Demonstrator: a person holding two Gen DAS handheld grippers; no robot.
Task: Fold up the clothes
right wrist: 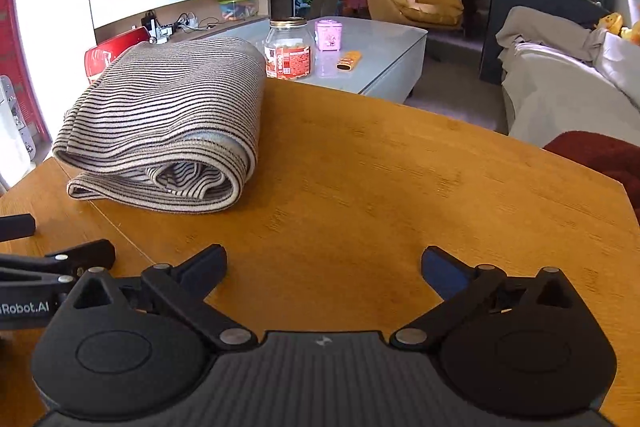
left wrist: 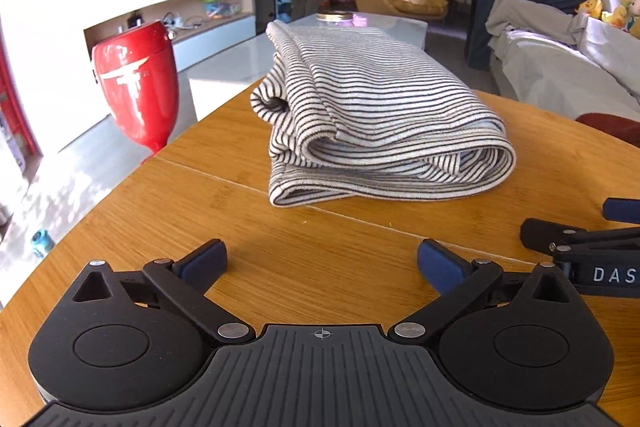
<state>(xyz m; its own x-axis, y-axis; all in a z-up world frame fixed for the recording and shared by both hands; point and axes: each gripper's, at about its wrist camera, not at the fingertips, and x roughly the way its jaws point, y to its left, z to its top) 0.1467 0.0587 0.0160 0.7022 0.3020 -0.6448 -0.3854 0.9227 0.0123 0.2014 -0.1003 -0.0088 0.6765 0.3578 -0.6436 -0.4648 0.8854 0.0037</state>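
Grippers first: my left gripper [left wrist: 322, 259] has its jaws spread as wide as they go with nothing between them, and my right gripper [right wrist: 324, 263] is the same, over bare wooden table [right wrist: 400, 187]. The striped garment [left wrist: 376, 119] lies folded at the centre of the left view, and at the left of the right view, apart from both tools. I judge the fold finished; doing this well means backing off low and straight without brushing the loose rolled edge. Count: one garment, two grippers, one red vase [left wrist: 136, 87], one jar [right wrist: 289, 49].
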